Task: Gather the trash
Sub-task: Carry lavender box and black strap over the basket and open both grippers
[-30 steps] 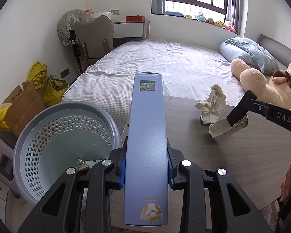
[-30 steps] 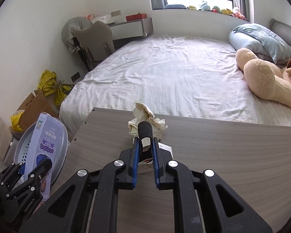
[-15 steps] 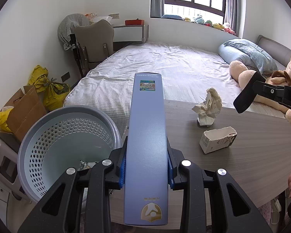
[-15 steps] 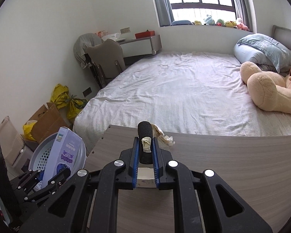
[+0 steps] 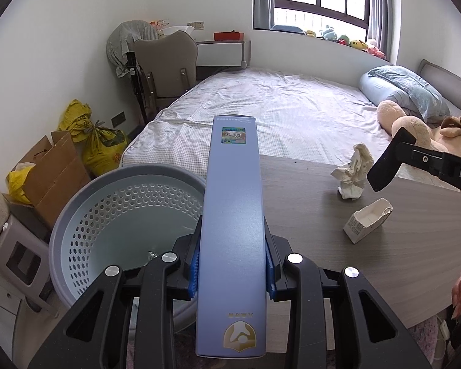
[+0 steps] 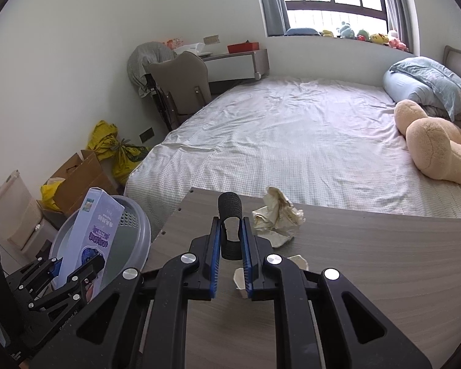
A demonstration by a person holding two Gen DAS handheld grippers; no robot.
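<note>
The long blue box is clamped in the left gripper beside the basket, not yet dropped, while crumpled paper and a torn carton lie uncollected just ahead of the empty, closed right gripper.

One blue box; one basket; one crumpled paper; one torn carton

A bright bedroom with plain white walls. Daylight comes through a barred window with grey curtains; small plush toys line its sill. A large bed with a pale checked sheet fills the middle, with a blue pillow and a big teddy bear at its right. A padded grey chair stands at a white desk in the far corner. A wood-grain table lies nearest.
</note>
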